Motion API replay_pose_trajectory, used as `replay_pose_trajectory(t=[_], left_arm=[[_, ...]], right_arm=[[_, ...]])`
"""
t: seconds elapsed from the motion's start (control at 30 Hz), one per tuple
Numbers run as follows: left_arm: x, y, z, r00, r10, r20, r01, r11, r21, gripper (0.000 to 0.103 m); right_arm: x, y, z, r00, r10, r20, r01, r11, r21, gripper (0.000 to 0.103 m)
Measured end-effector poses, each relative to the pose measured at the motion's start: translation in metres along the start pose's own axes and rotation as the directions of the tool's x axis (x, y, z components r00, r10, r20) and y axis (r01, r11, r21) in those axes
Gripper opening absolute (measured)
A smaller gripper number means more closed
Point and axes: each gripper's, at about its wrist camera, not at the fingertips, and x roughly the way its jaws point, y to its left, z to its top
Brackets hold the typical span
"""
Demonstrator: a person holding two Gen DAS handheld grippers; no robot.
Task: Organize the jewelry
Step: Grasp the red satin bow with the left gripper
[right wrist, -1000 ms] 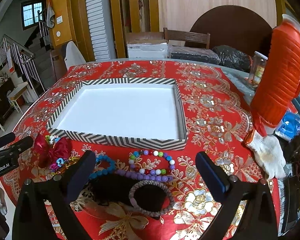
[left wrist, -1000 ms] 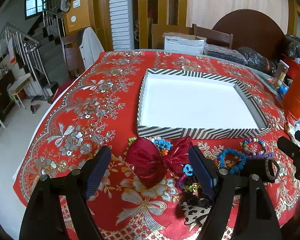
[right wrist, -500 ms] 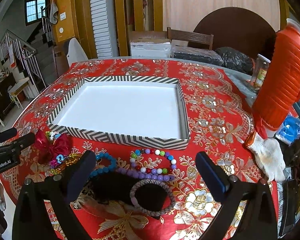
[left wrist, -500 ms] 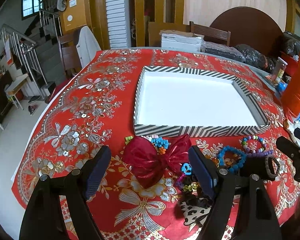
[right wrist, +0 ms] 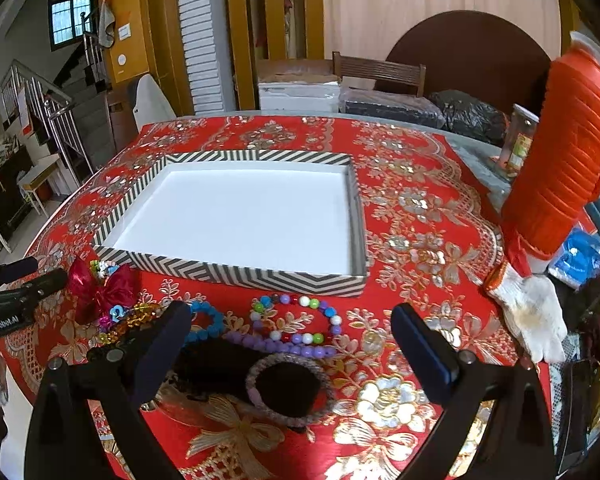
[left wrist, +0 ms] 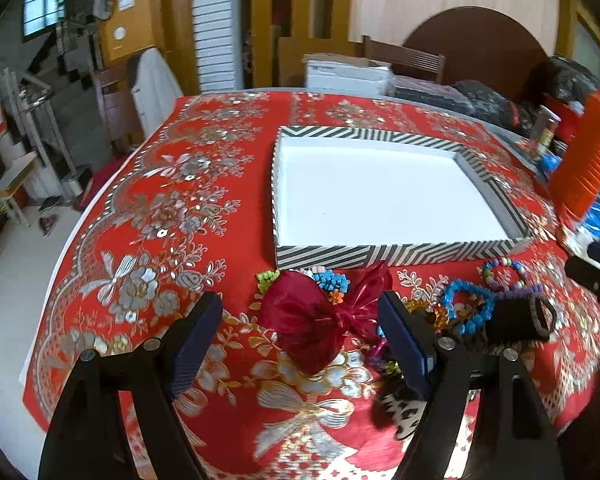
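- Left gripper (left wrist: pixel 300 340) has its jaws spread wide and holds nothing; the red organza bow (left wrist: pixel 320 320) lies on the cloth right between the two pads, so the spread looks meant to straddle it for a first pick.
- Right gripper (right wrist: pixel 290 344) is likewise wide open and empty, hanging above the dark grey hair tie (right wrist: pixel 288 392), which lies at 6 o'clock of the multicolour bead bracelet (right wrist: pixel 296 320).
- Striped box (left wrist: pixel 400 254) sits at 12 o'clock of the whole pile; its white floor is bare, so nothing is sorted yet — likely the drop target.
- Jewelry is lined up along the box's near wall: the bow is touching or just beside it, blue bead bracelet (right wrist: pixel 206 322) is at 3 o'clock of the bow, and purple bead strand (right wrist: pixel 276 345) is just past that.
- Small colourful clips (left wrist: pixel 328 280) peek out behind the bow, against the box wall.
- Orange thermos (right wrist: pixel 560 168) and white work glove (right wrist: pixel 532 316) are at 3 o'clock of the box, apart from the jewelry.
- Versus a second ago: the left view sits a bit closer and steeper on the bow, and is slightly motion-blurred; the right view has eased forward too, with the box larger in frame.
- Both jaw openings are unchanged; no item has moved.
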Motion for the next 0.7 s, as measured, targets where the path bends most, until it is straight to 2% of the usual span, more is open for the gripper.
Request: replay_pose_trajectory(t=[0.2, 0.37, 0.47, 0.6, 0.7], left_arm=[[0.013, 0.007, -0.001, 0.993, -0.108, -0.054, 0.110, 0.993, 0.045, 0.069], [0.030, -0.011, 0.002, 0.996, -0.064, -0.068, 0.075, 0.983, 0.166, 0.069], [0.042, -0.013, 0.001, 0.992, -0.079, -0.094, 0.095, 0.981, 0.170, 0.069], [0.057, -0.014, -0.002, 0.990, -0.054, -0.132, 0.081, 0.975, 0.206, 0.055], [0.063, -0.010, -0.007, 0.985, -0.072, -0.158, 0.103, 0.975, 0.195, 0.047]], right_arm=[[0.004, -0.022, -0.008, 0.999, 0.015, -0.045, -0.014, 0.999, 0.032, 0.102], [0.012, -0.035, -0.019, 0.994, -0.002, -0.108, 0.006, 0.999, 0.035, 0.102], [0.016, -0.046, -0.023, 0.992, -0.008, -0.126, 0.017, 0.998, 0.067, 0.101], [0.021, -0.049, -0.027, 0.987, 0.000, -0.161, 0.011, 0.997, 0.072, 0.092], [0.026, -0.044, -0.030, 0.983, 0.012, -0.181, -0.003, 0.999, 0.052, 0.086]])
